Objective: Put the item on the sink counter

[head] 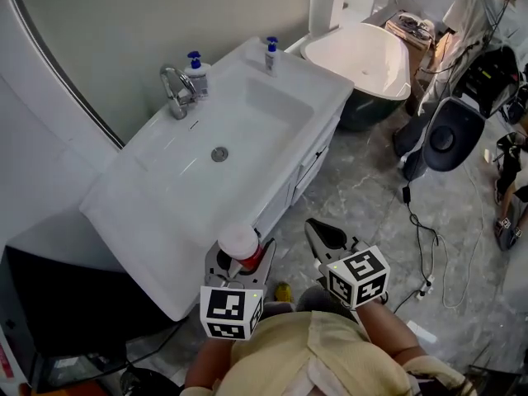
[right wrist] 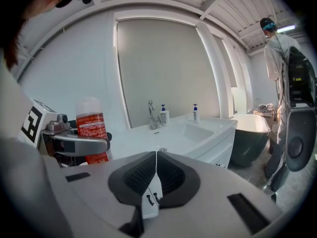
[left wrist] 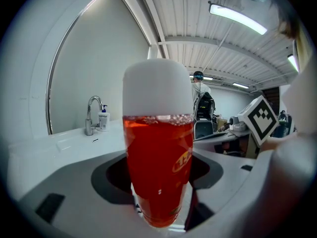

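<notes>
The left tongs (head: 239, 261) were clamped round the white-capped red-liquid bottle (left wrist: 158, 172), just off the counter's (head: 148, 196) front edge (nearly full, so likely weighty and slippery; a mid-body hold suits). The right tongs (right wrist: 156, 168) were closed, empty.

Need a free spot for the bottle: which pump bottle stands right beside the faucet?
The nearer pump bottle, right by the faucet; the other pump bottle stands alone farther along, toward the bathtub.

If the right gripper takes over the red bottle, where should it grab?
Probably the white cap end of the red bottle, coming from its right side. The bottle stands upright and the left gripper clamps its lower body, leaving only the top free.
</notes>
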A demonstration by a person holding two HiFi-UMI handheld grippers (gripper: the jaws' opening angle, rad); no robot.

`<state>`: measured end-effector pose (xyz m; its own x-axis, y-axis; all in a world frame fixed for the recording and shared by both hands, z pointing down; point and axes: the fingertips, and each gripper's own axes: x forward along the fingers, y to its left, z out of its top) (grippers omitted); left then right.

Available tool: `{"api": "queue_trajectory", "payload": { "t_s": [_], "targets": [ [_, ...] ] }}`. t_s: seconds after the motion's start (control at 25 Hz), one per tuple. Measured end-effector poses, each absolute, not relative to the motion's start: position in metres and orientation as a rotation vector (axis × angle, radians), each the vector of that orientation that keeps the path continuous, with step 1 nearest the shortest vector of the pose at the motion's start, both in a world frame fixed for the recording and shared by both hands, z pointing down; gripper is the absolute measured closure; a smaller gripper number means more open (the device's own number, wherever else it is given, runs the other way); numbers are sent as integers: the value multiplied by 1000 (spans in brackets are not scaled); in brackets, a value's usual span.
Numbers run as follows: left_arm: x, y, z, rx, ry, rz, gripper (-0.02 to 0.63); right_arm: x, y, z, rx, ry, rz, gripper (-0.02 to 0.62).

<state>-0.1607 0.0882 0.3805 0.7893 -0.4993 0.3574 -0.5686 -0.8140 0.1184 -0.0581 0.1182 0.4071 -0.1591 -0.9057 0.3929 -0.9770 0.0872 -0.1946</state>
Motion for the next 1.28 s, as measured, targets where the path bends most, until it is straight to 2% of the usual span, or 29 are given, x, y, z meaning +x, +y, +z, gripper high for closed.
{"api": "queue_trajectory", "payload": {
  "t_s": [0.52,1.28],
  "targets": [
    [-140,57,383,2728,-901,455,288,-34,80,412,1871,-2222,612,569],
    [-38,2,377,2636,-1113,393,288,76,20,406,1704,-2338,591,569]
  ]
}}
